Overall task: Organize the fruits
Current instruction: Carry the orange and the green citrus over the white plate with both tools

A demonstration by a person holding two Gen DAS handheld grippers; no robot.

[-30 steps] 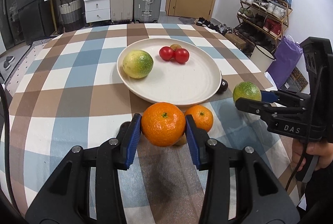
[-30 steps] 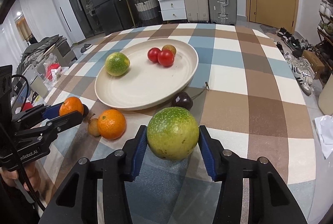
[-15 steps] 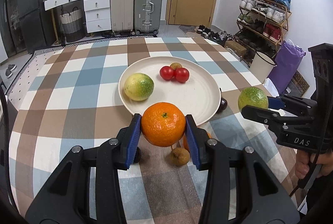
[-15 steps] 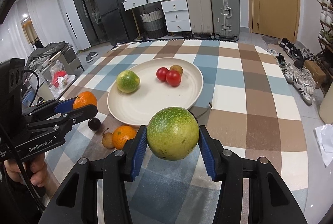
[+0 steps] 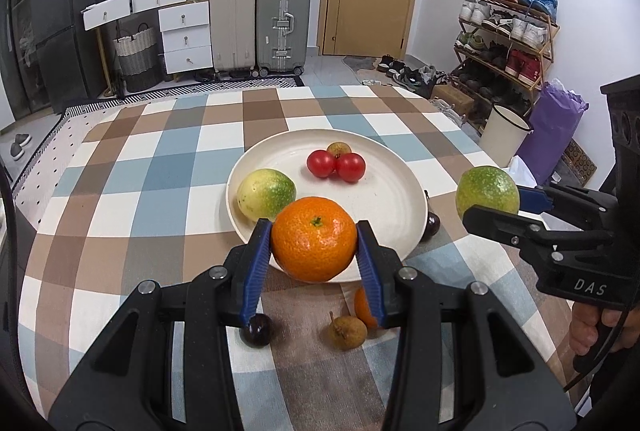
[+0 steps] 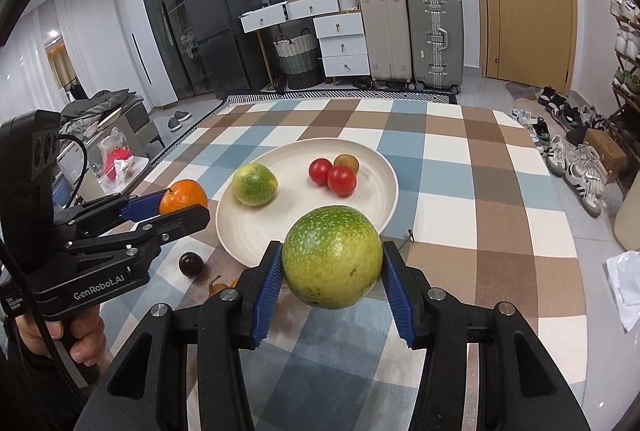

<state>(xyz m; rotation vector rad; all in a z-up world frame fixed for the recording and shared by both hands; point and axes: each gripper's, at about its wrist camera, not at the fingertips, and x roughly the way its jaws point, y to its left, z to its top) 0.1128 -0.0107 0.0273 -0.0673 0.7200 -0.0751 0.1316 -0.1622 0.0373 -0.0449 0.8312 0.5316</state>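
Where ribbed blue pads (image 5: 256,267) clamp: round dimpled orange (image 5: 314,239), speckled green fruit (image 6: 332,257).

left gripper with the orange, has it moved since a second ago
Yes. The left gripper and its orange have risen: the plate and table fruit sit lower and farther below than before.

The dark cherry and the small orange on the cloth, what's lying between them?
A small brown longan-like fruit lies between the dark cherry and the small orange, seen in the left wrist view.
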